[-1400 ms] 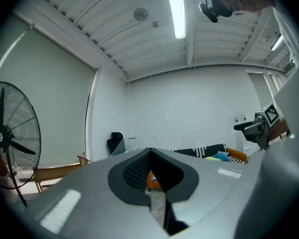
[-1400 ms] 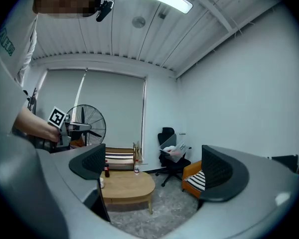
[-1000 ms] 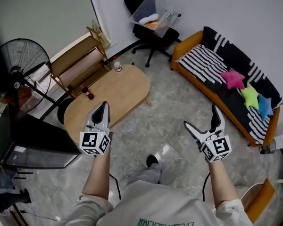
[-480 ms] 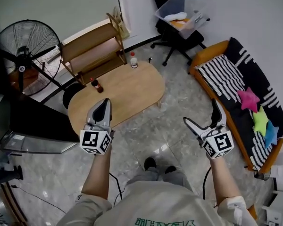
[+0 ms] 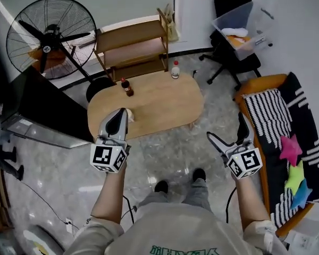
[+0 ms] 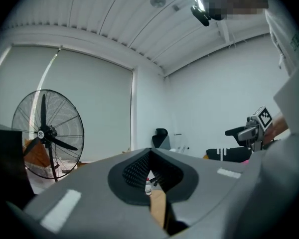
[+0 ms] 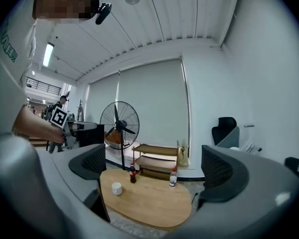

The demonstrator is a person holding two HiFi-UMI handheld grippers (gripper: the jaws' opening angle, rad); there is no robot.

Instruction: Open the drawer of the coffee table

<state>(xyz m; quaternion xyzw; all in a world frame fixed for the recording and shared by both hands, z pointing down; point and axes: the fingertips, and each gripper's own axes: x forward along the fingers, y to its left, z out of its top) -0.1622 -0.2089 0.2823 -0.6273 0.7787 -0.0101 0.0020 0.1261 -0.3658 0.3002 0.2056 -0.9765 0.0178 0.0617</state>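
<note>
Head view: we're facing table, drawer not showing; left gripper clenched empty, right gripper spread, empty. Expecting stiff wood, easy slide; planning grip at drawer front edge.

Bright, even ceiling light above my fingers. Faint floor glare between them. Fisheye-bent, dark-cornered edges; fingers slightly soft.
</note>
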